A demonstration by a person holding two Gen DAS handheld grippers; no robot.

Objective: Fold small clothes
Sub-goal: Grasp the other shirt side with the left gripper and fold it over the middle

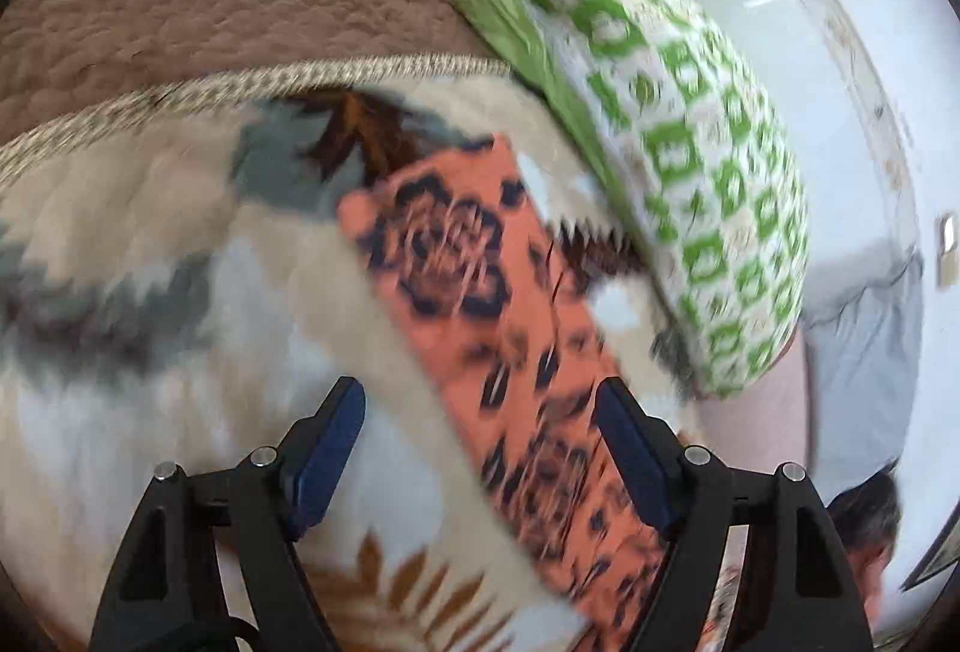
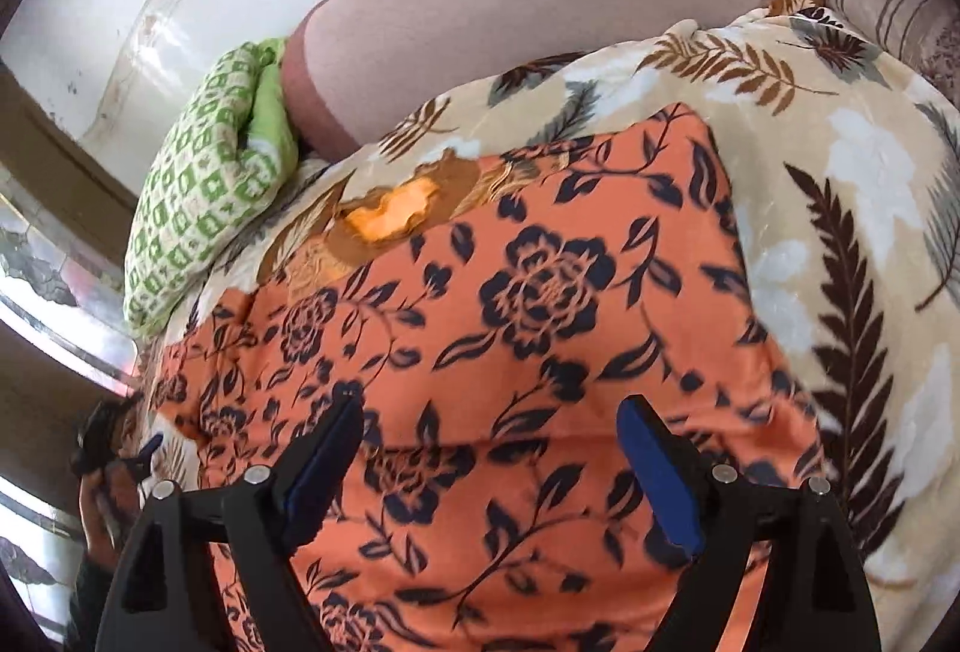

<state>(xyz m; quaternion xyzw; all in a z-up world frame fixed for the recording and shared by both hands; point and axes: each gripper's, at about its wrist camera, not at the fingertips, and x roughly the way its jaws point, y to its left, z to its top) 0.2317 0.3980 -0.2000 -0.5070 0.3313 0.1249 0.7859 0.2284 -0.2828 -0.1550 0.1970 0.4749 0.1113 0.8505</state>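
Both tongs, left [image 1: 480,448] and right [image 2: 489,463], gape empty over orange garment [image 2: 510,304], seemingly clear of its edges.

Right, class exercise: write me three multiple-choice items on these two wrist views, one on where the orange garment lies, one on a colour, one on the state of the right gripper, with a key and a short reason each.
1. Where does the orange floral garment lie?
A. spread on the leaf-print blanket
B. hung over the headboard
C. on the floor

2. What colour is the pattern on the pillow beside the blanket?
A. blue
B. green
C. red

3. How does the right gripper stand?
A. shut on the garment
B. shut with nothing in it
C. open above the garment

Key:
1 A, the right wrist view shows the garment flat with blanket visible round its edges.
2 B, green squares on white cover the pillow.
3 C, the blue pads stand wide apart and no cloth is pinched between them.
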